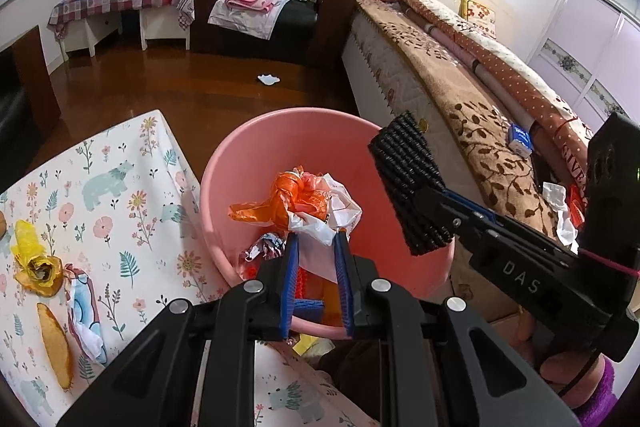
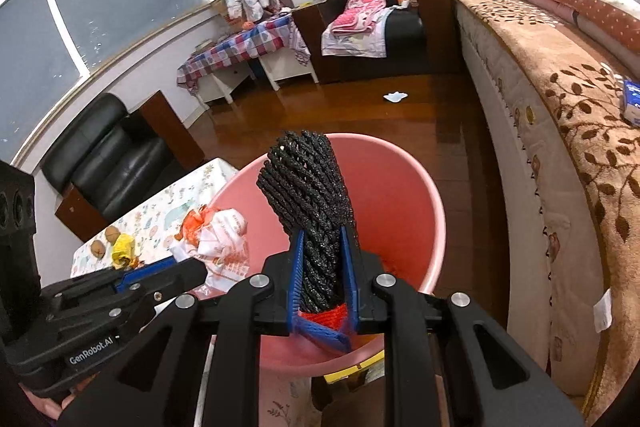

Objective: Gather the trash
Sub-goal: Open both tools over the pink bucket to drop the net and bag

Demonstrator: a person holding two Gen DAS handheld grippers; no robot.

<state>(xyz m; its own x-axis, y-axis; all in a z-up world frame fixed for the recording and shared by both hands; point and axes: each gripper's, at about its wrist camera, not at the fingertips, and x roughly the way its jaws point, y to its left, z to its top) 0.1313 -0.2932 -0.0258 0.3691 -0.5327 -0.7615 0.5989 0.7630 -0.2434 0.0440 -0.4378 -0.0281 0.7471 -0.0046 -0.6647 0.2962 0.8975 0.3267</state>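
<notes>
Pink basin: round pink plastic basin (image 1: pixel 224 163), the landmark, standing between the floral-cloth worktop (image 1: pixel 120 187) and the bed (image 1: pixel 460 99).
Left hand-held gripper (image 1: pixel 316 247): over the near rim of the basin, its blue-padded jaws clamped on a crumpled orange-and-white plastic bag (image 1: pixel 316 203) that stands up above the basin's hollow.
Right hand-held gripper (image 2: pixel 322 247): also over the basin, on its bed side, jaws pinched on a black knitted foam net sleeve (image 2: pixel 308 187) that rises upright from them.
Inside the basin: a crinkled silver wrapper (image 1: pixel 264 245) lies against the wall just beside the left jaw; something red-orange shows on the bottom, too hidden to name.
On the worktop, away from the basin: a yellow crumpled plastic scrap (image 1: pixel 28 247), a long piece of pale orange peel (image 1: pixel 56 343), a blue-and-white wrapper (image 1: pixel 86 307).
On the floor beyond the basin: a white paper scrap (image 1: pixel 269 79).
On the bed, near the basin: a small blue tissue pack (image 1: pixel 521 140).
</notes>
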